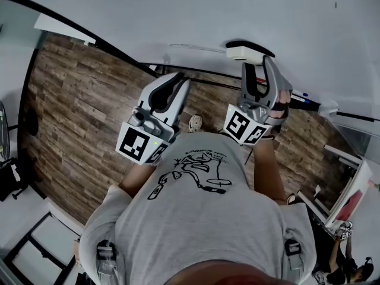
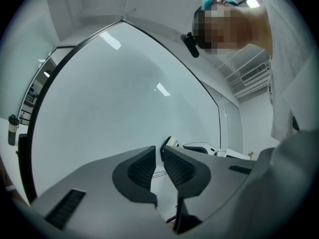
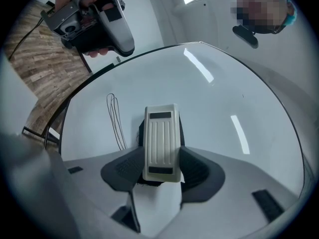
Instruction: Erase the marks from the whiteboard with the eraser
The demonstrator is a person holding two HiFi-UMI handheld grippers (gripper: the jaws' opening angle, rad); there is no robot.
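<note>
The whiteboard (image 1: 178, 16) fills the top of the head view. A cream eraser (image 1: 248, 52) with a black felt underside is pressed flat on it, and my right gripper (image 1: 259, 65) is shut on it. In the right gripper view the eraser (image 3: 161, 141) sits between the pads, just right of thin looping black marks (image 3: 117, 121). The same marks (image 1: 190, 47) show faintly left of the eraser. My left gripper (image 1: 180, 81) hangs lower left, off the board, jaws shut with nothing between them (image 2: 159, 158). The board (image 2: 124, 93) looks blank elsewhere.
A black frame (image 1: 89, 37) edges the board. Wood-plank floor (image 1: 77, 105) lies below, with a shoe (image 1: 195, 122) between the grippers. Markers lie on the ledge (image 1: 303, 97) at right. White shelving (image 1: 347, 189) stands lower right.
</note>
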